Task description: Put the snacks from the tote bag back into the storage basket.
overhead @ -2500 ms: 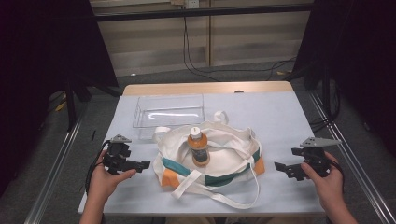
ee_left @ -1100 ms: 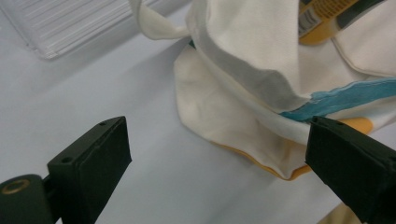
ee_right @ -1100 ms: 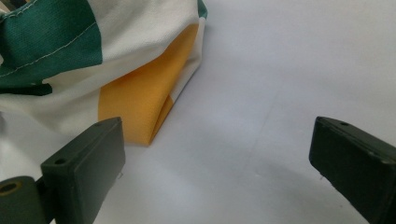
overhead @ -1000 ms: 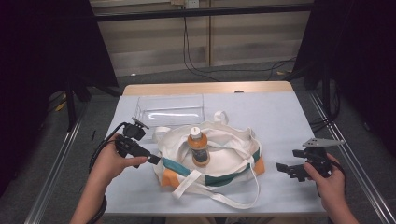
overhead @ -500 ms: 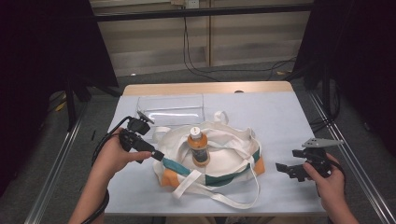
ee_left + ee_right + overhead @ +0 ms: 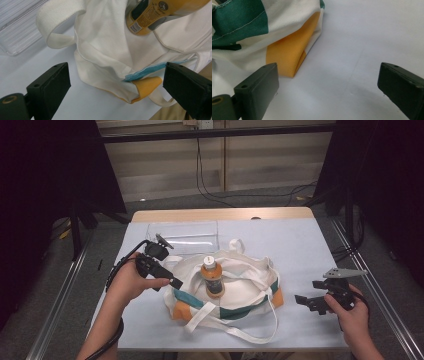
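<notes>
Left gripper [image 6: 172,283] jaws wide apart, angled down-right; right gripper [image 6: 303,301] likewise agape.

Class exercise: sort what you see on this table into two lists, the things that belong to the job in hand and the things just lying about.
In the job:
- left gripper, open, at the bag's edge
- tote bag, white with green and orange
- orange bottle, upright in the bag

Lying about:
- clear plastic tray, behind the bag
- right gripper, open, apart from the bag
</notes>
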`<action>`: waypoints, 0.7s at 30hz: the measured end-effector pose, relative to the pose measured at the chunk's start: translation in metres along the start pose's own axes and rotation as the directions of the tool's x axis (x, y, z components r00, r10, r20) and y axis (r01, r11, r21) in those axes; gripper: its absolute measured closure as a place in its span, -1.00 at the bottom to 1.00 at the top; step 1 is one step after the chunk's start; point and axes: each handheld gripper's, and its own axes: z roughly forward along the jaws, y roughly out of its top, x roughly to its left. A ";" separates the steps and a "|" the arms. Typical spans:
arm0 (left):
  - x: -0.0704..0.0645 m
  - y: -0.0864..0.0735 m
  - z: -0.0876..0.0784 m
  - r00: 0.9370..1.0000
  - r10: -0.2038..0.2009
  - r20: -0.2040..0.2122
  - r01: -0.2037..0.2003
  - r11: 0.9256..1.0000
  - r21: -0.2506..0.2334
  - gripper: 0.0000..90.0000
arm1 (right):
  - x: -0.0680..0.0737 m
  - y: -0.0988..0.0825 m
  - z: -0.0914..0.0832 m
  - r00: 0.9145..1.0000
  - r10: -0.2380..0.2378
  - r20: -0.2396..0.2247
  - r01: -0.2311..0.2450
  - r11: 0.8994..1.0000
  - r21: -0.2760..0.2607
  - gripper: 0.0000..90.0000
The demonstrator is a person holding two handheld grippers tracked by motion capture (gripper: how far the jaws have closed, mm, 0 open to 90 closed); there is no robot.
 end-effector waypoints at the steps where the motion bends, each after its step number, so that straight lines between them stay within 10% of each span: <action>1: 0.000 0.000 0.000 1.000 0.000 0.000 0.000 1.000 0.000 -0.84 | 0.000 0.000 0.000 1.000 0.000 0.000 0.000 1.000 0.000 -0.92; 21: -0.017 0.023 0.009 0.999 0.048 0.011 -0.049 0.999 0.021 -0.82 | -0.001 0.000 -0.001 1.000 0.003 -0.003 -0.003 1.000 -0.004 -0.92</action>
